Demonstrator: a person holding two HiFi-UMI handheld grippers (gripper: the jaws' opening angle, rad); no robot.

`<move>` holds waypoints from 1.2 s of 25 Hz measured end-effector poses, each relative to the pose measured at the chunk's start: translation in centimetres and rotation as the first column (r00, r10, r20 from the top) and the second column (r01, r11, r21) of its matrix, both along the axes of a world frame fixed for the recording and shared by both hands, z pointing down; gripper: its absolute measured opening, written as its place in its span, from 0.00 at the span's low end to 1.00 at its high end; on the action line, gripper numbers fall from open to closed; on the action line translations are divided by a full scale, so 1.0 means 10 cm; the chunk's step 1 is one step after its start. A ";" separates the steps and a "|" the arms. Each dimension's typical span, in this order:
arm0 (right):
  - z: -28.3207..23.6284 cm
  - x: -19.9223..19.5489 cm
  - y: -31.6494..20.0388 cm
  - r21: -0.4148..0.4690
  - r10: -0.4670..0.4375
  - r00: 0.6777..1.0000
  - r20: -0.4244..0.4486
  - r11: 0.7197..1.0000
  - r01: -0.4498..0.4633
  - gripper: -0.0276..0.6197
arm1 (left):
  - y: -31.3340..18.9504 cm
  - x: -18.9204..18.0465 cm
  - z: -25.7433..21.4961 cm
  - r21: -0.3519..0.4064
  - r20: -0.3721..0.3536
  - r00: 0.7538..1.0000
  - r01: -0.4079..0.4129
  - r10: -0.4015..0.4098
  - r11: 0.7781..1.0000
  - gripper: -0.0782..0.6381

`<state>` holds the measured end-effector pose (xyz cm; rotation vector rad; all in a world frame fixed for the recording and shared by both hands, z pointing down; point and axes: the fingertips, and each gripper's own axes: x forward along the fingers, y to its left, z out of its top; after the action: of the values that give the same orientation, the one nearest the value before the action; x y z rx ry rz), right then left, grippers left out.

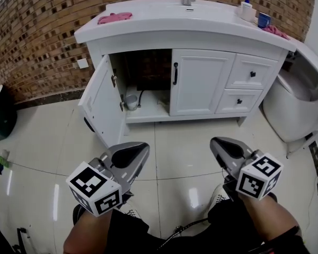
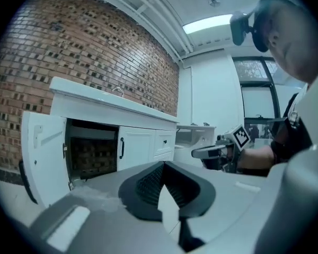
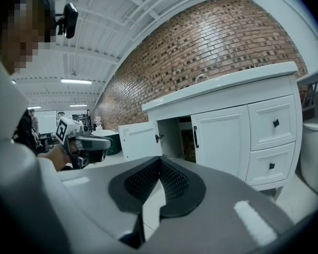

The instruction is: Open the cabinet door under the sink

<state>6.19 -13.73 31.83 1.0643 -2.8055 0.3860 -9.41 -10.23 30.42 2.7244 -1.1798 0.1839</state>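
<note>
The cabinet door (image 1: 102, 102) under the sink stands swung wide open left of centre in the head view. Its free edge points out over the tiled floor (image 1: 191, 147), and the dark compartment behind it is exposed, with a small metal cup (image 1: 131, 101) on its shelf. The opening itself looks done.

The left gripper (image 1: 137, 151) and the right gripper (image 1: 221, 144) hover low in the frame, well apart from the cabinet. Each gripper view shows the jaws pressed together with nothing between them.

The likeliest trouble from here is a stray knock. A sideways sweep of the left gripper toward the upper left could catch the door's free edge. That would either push the door back toward closing or force it past the reach of its hinges. I cannot tell whether the hinges are sprung. If they are, the door may drift back unheld.

The neighbouring door (image 1: 201, 81), at centre, is shut, and its black handle (image 1: 175, 73) sits beside the open gap. Reaching for that handle would open the wrong leaf.

There is plenty of room in front, where bare floor lies between the jaws and the cabinet front. Left of the open door the floor runs clear to the brick wall (image 1: 37, 25), with a dark bin (image 1: 0, 115) at the frame's left edge. The right side is tighter, because a white fixture (image 1: 294, 102) crowds the drawers (image 1: 252, 73) there.
</note>
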 end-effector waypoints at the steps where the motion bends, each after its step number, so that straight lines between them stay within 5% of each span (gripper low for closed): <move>1: -0.03 0.02 0.03 -0.002 -0.003 1.000 0.014 1.000 0.003 0.05 | 0.02 0.02 0.02 0.006 0.016 1.000 -0.001 0.000 1.000 0.12; 30: -0.01 -0.10 0.31 0.006 -0.051 0.997 -0.055 0.999 0.051 0.05 | 0.18 -0.04 -0.01 0.009 -0.020 1.000 -0.001 0.001 1.000 0.12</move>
<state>5.21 -10.63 31.77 0.9868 -2.7816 0.3355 -9.78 -8.40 30.31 2.7283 -1.1763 0.1515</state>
